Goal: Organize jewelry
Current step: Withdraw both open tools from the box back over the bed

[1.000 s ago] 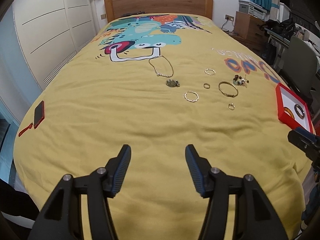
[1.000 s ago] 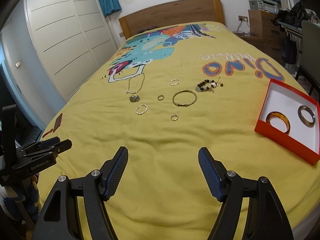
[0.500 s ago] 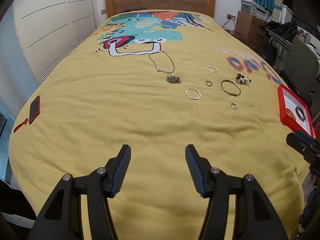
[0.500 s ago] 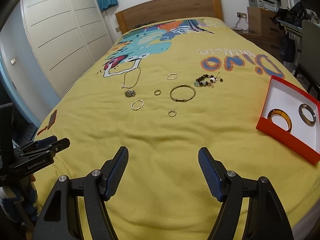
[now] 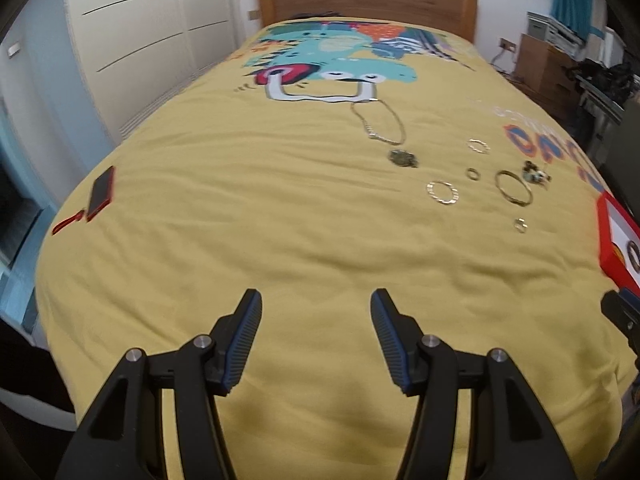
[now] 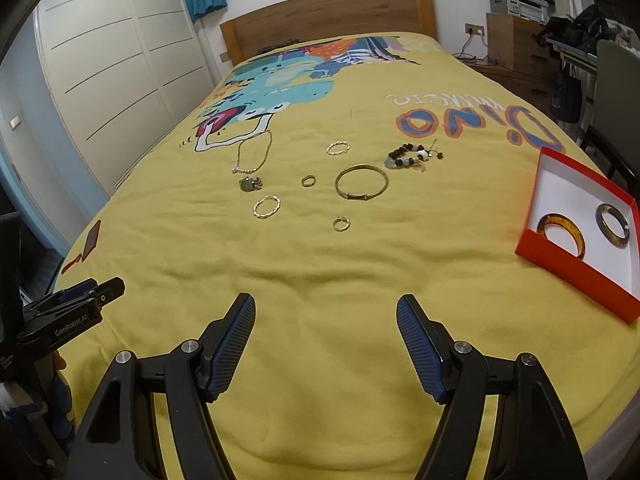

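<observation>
Jewelry lies on the yellow bedspread (image 6: 320, 280): a chain necklace (image 6: 256, 154), a dark pendant (image 6: 250, 184), a gold bangle (image 6: 361, 182), a beaded bracelet (image 6: 408, 158), a twisted hoop (image 6: 266, 206) and small rings (image 6: 341, 223). A red box (image 6: 576, 276) at the right holds an amber bangle (image 6: 560, 232) and a dark bangle (image 6: 612, 226). My left gripper (image 5: 316, 312) and right gripper (image 6: 326, 312) are open and empty above the bed's near end, well short of the jewelry. The necklace (image 5: 380, 124) and gold bangle (image 5: 514, 190) also show in the left wrist view.
A red phone (image 5: 100, 194) with a strap lies near the bed's left edge. A wooden headboard (image 6: 328, 20) stands at the far end. White wardrobes (image 6: 112, 60) line the left; a dresser (image 6: 516, 44) and chair (image 6: 616, 92) stand at the right.
Both grippers have moved slightly forward over the bed, the left view shifting rightward. Both stay open and the jewelry has not moved.
</observation>
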`<state>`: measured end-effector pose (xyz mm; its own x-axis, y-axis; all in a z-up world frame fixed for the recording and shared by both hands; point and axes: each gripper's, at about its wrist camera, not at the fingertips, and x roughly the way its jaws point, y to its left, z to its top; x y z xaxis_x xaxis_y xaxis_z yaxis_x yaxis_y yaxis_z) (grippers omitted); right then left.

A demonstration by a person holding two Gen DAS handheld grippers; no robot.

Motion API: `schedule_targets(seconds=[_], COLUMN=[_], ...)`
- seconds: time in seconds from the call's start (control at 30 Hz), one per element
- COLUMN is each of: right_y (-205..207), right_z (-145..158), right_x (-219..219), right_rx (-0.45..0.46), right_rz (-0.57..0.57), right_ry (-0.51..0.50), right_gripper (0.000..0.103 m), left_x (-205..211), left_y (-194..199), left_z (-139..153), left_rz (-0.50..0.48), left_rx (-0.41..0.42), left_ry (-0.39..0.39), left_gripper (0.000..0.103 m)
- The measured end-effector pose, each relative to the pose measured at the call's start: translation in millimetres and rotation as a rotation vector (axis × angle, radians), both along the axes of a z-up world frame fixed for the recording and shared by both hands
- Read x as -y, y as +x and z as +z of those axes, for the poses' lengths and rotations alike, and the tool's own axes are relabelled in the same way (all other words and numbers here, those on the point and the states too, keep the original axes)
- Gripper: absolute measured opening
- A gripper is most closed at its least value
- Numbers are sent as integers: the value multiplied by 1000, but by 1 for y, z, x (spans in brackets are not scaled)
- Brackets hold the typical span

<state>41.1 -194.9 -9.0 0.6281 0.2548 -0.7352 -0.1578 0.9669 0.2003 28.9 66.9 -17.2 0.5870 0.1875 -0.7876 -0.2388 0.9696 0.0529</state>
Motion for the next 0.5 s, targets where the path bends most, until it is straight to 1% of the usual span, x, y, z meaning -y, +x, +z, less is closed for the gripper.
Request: schedule_targets(seconds=[0.2, 0.3, 0.5], right_y=[7, 9, 9], right_z=[-5, -6, -7], right_x=[-7, -10, -11], right_rx=[-9, -8, -8], right_rz=[23, 31, 44], right_ry=[-4, -3, 3], right_gripper=[72, 72, 72], left_x=[-7, -6, -4], left_y=[-1, -1, 0], left_z=[-8, -12, -13], left_rz=[61, 61, 60], left_rx=[-21, -35, -38], left_ry=[-5, -2, 10], left_gripper=[55, 55, 55])
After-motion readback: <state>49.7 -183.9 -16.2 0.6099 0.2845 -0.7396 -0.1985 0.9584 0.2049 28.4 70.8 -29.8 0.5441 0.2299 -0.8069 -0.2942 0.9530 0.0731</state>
